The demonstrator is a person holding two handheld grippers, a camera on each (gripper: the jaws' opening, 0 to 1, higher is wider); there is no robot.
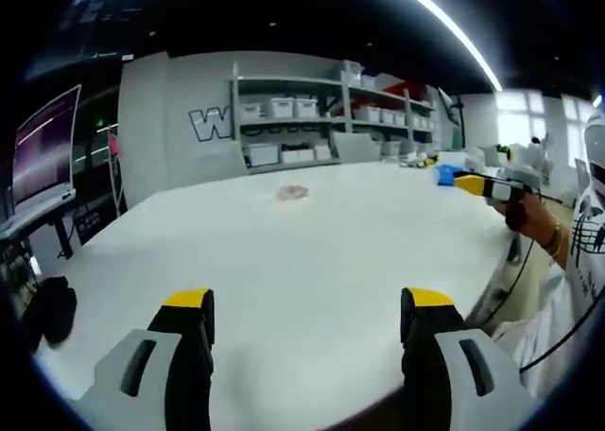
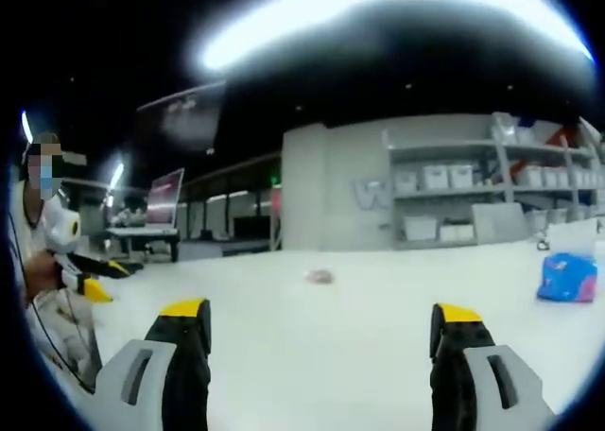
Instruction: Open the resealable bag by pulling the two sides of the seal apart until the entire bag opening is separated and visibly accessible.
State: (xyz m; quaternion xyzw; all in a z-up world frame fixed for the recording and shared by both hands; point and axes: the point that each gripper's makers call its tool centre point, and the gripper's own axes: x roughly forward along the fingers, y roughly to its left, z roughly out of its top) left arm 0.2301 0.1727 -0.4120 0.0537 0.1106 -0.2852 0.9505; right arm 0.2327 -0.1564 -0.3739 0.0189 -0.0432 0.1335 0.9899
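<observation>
Lying small and pale on the white table (image 1: 312, 261), the bag (image 1: 292, 193), far ahead of both tools.

Sitting flat near the middle of the table (image 2: 340, 336) as a pinkish blur, the bag (image 2: 319, 276), too small for its seal to be made out. Hovering well short of it, the left tool (image 1: 307, 313), jaws spread wide with yellow tips and gripping nothing. Hanging likewise over the near edge, the right tool (image 2: 321, 322), jaws wide apart and bare. Resting off to one side on the table, a blue packet (image 2: 567, 278). Standing at the table's edge, a person (image 1: 581, 232) in a white printed shirt. Running along the grey back wall, shelves (image 1: 331, 119) carrying white bins, beside large letters. Glowing at the side, a screen (image 1: 43, 147).
</observation>
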